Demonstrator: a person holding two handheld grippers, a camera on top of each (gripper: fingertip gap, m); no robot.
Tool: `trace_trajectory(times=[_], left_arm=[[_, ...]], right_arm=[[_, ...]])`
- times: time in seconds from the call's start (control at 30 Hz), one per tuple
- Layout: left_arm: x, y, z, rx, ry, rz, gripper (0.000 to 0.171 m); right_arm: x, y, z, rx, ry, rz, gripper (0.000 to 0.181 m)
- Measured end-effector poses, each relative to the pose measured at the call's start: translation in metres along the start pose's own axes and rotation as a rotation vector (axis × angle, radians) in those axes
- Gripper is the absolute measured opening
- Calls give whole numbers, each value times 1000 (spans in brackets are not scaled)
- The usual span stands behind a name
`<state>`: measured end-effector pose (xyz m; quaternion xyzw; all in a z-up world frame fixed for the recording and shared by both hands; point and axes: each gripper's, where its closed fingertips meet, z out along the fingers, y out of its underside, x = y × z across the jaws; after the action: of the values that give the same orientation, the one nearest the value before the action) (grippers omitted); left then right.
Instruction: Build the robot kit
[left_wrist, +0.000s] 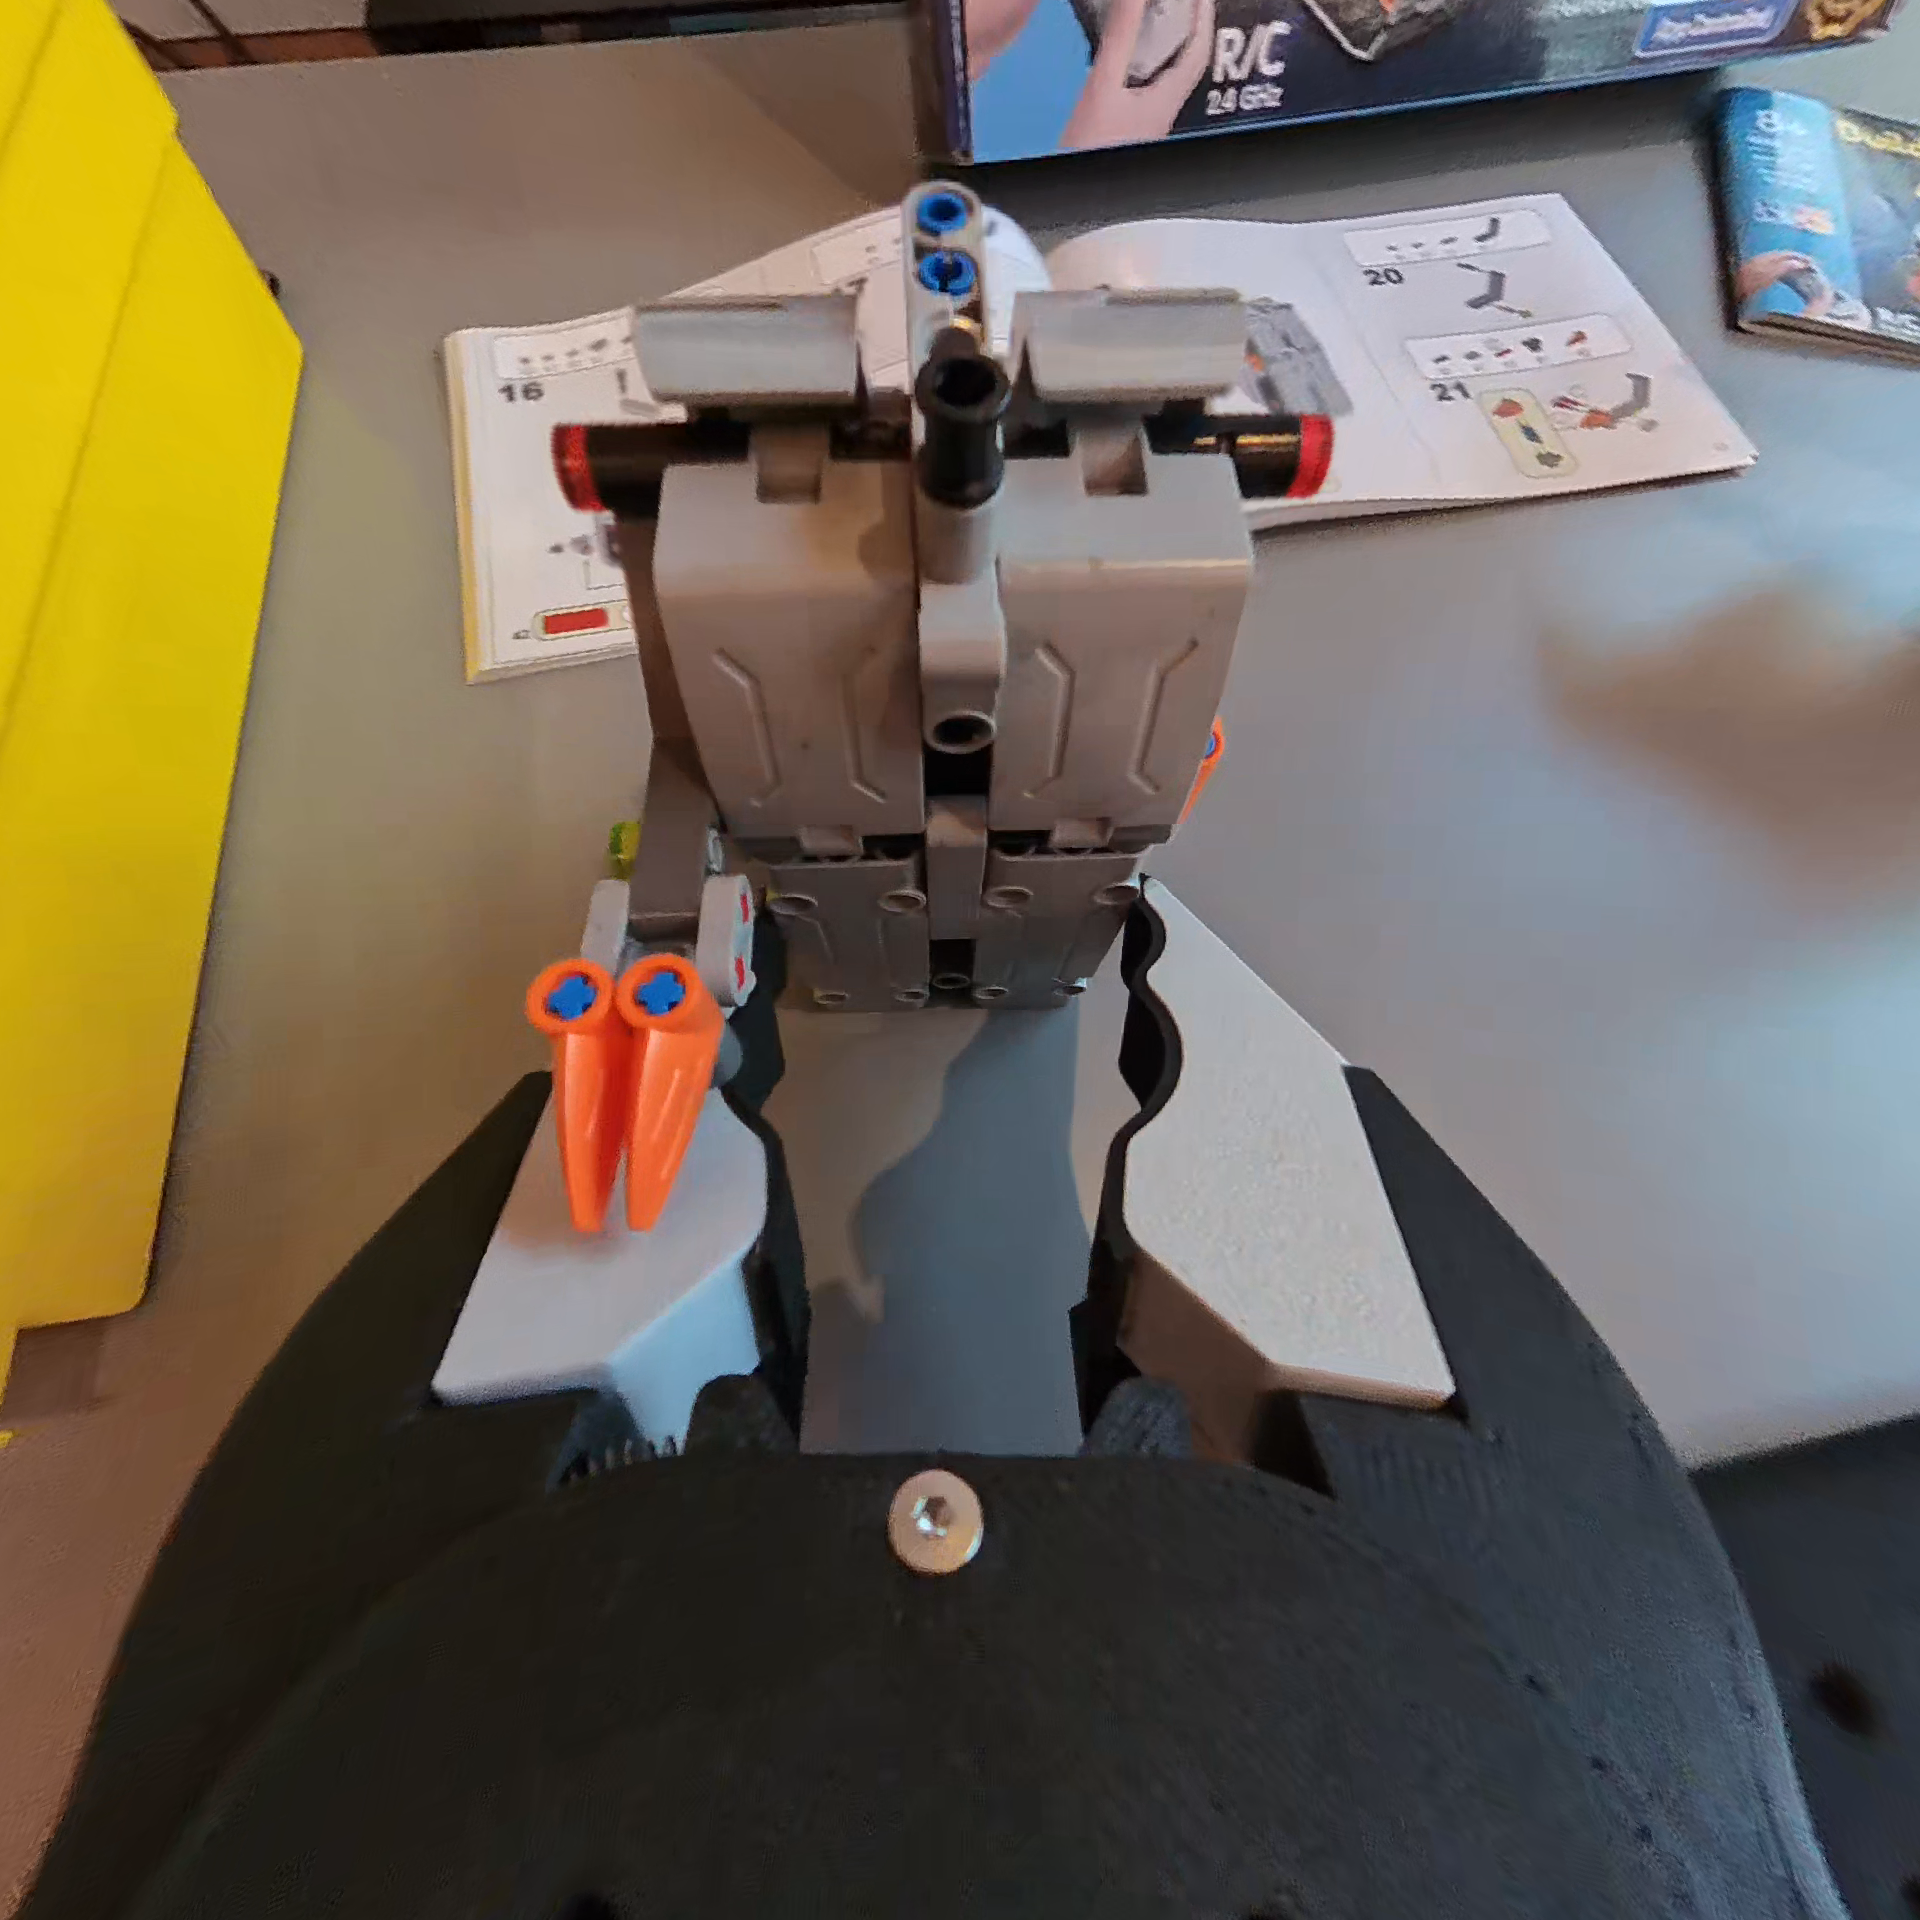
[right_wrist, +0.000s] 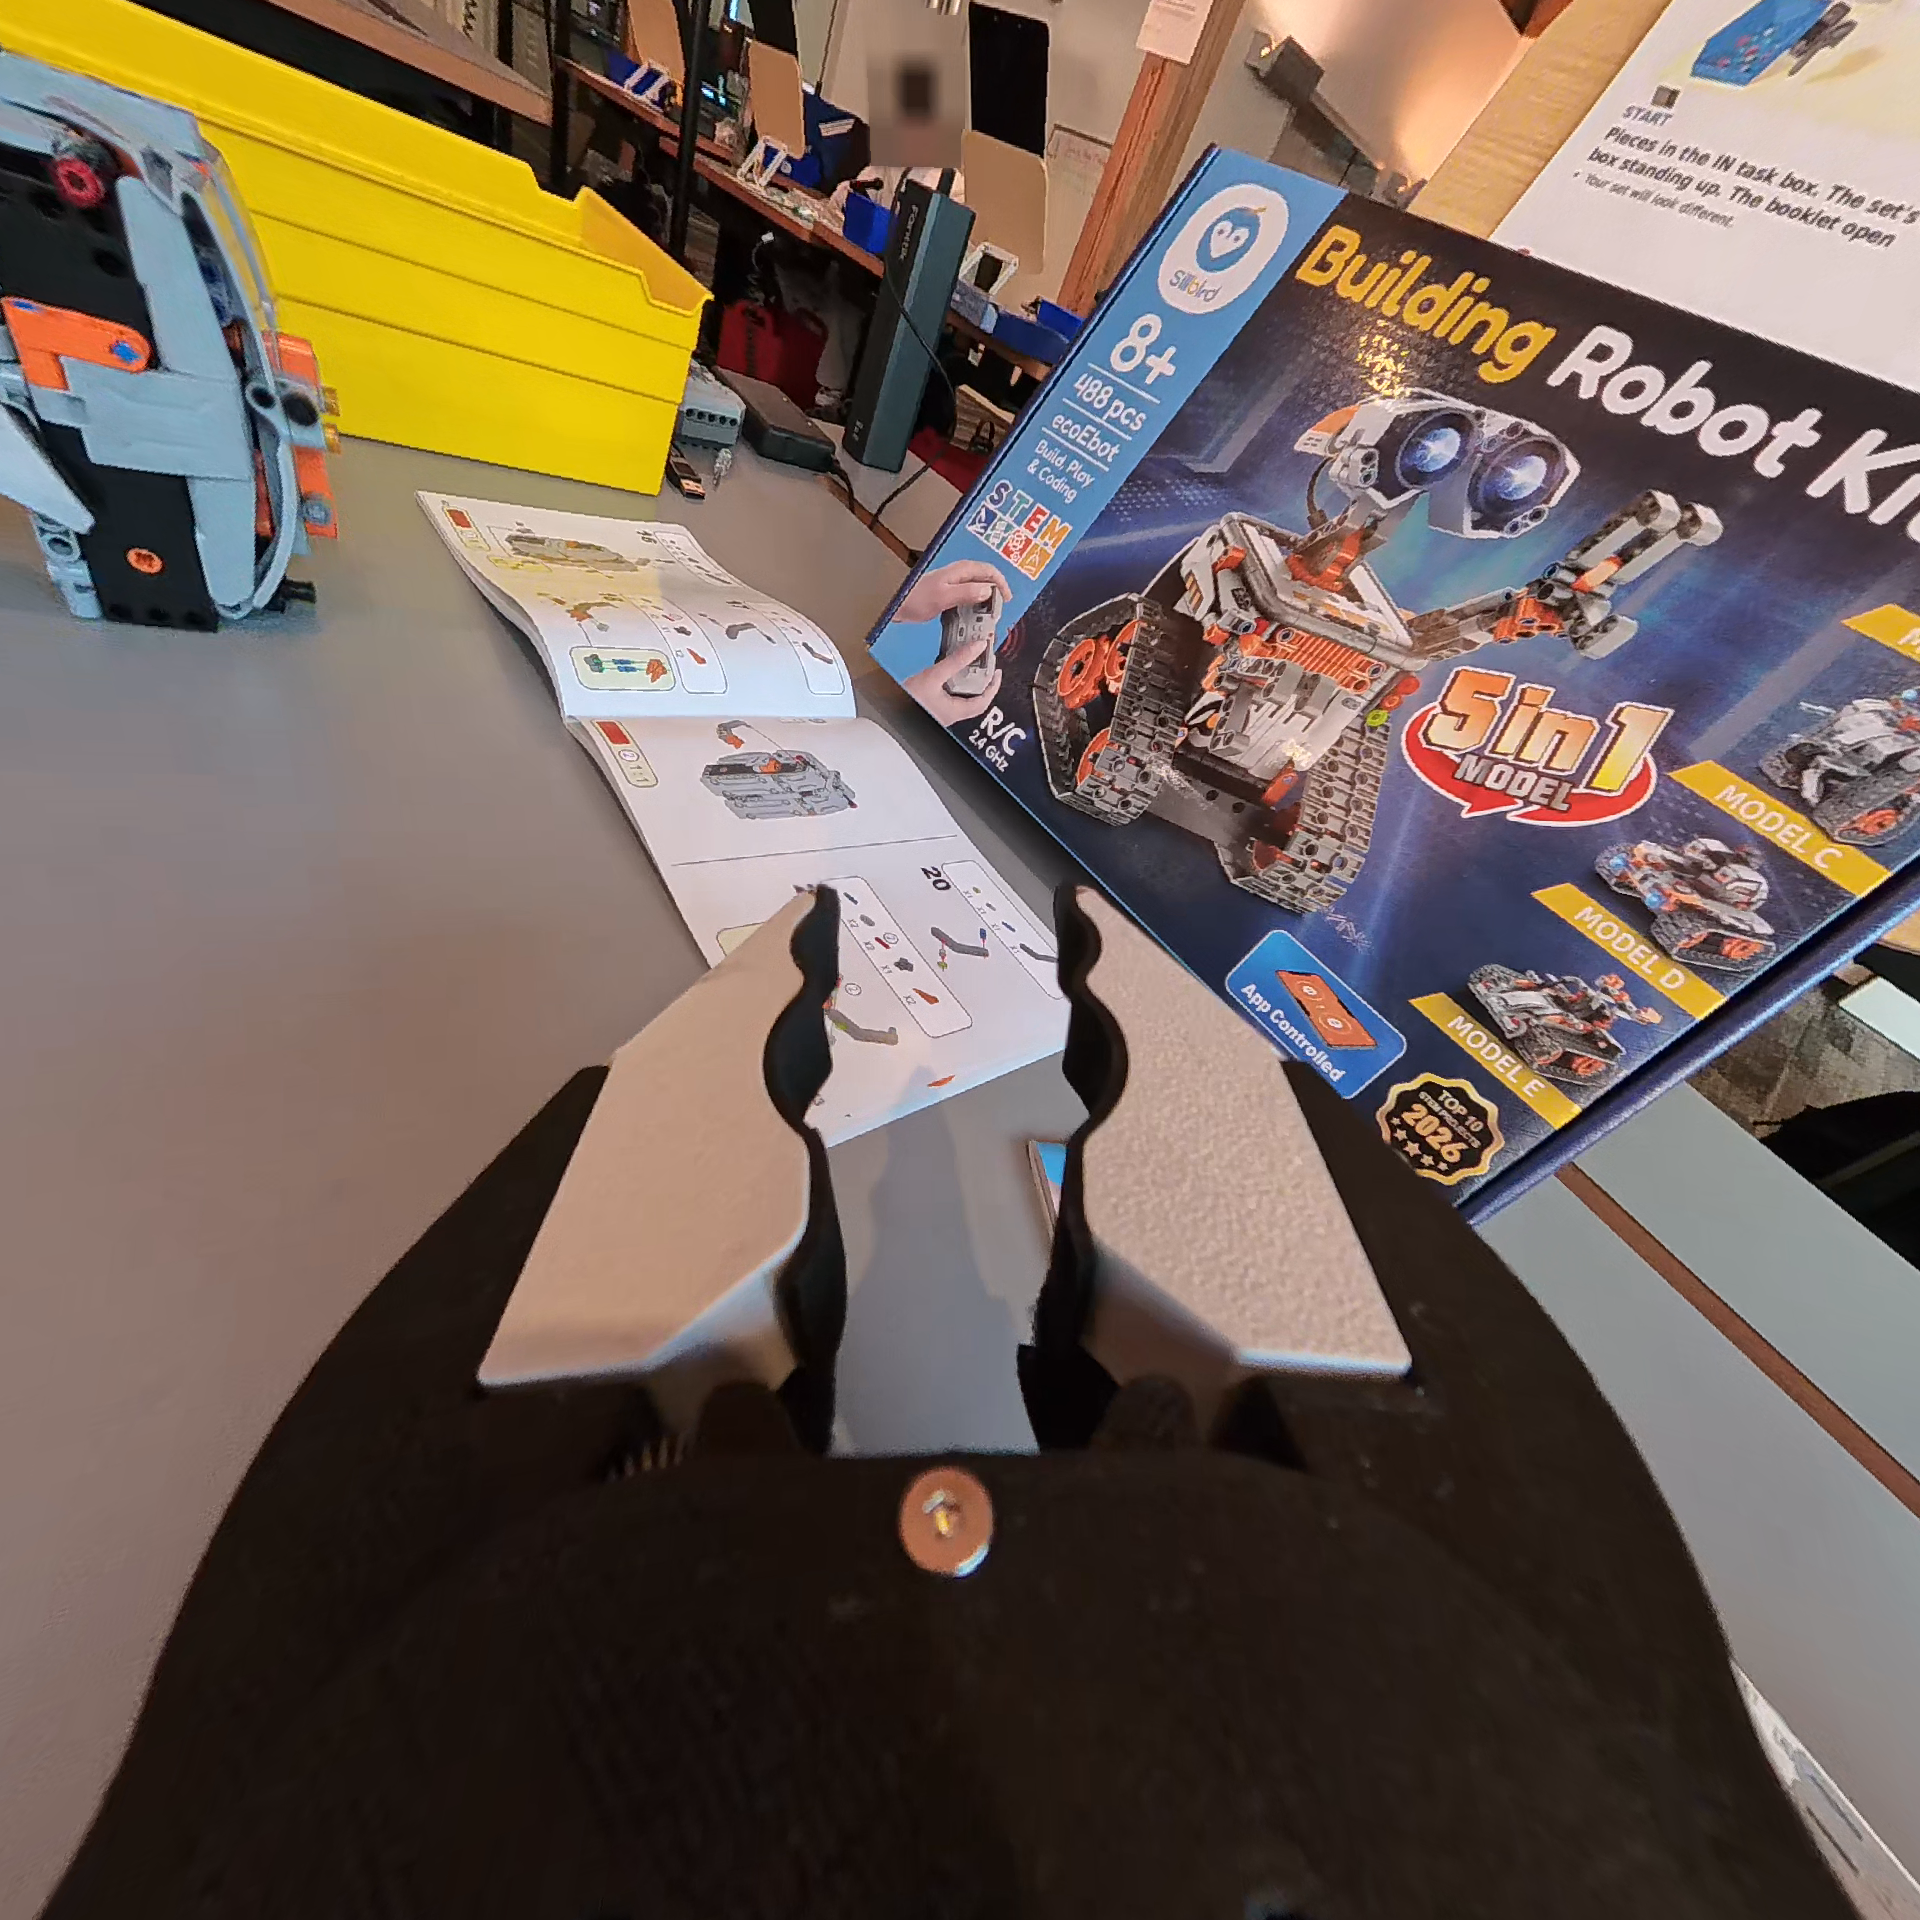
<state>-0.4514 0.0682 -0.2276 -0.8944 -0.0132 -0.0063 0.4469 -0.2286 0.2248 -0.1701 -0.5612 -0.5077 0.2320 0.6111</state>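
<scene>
Grey brick-built model (left_wrist: 940, 665) gripped at its base between the left gripper (left_wrist: 951, 966) jaws, orange spikes (left_wrist: 618, 1081) beside the left jaw.
Right gripper (right_wrist: 945, 914) jaws narrowly parted, empty, over the open instruction booklet (right_wrist: 769, 790) on the bench (right_wrist: 260, 935); kit box (right_wrist: 1403, 675) just right.

Printed writing and numbers stand on the blue box (right_wrist: 1403, 675) at the counter's (right_wrist: 312, 935) far edge, the open booklet (right_wrist: 748, 769), seemingly a small leaflet (left_wrist: 1818, 218), and a white poster (right_wrist: 1745, 156).

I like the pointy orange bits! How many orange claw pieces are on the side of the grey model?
2. The left orange claw and the right orange claw sit side by side over the left gripper's finger. More may hide behind the grey model.
</scene>
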Motion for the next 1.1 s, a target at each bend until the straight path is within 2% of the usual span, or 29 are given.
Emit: trace_trajectory(times=[0.2,0.33,0.43,0.57,0.8,1.1], left_arm=[[-17,-1,3,-4,-28,-79,64],[-7,7,7,-57,77,-103,84],[-8,7,6,-55,63,-103,77],[-11,-1,-1,18,44,-103,69],[-9,-2,-3,28,43,-82,71],[-5,-1,-2,16,32,-31,71]], right_arm=[[2,9,4,-31,3,13,42],[-2,13,7,-45,-14,16,42],[-4,14,7,-51,-19,-9,42],[-2,15,5,-52,-12,-5,42],[0,14,2,-52,-10,14,42],[-2,-4,-3,11,-16,42,45]])
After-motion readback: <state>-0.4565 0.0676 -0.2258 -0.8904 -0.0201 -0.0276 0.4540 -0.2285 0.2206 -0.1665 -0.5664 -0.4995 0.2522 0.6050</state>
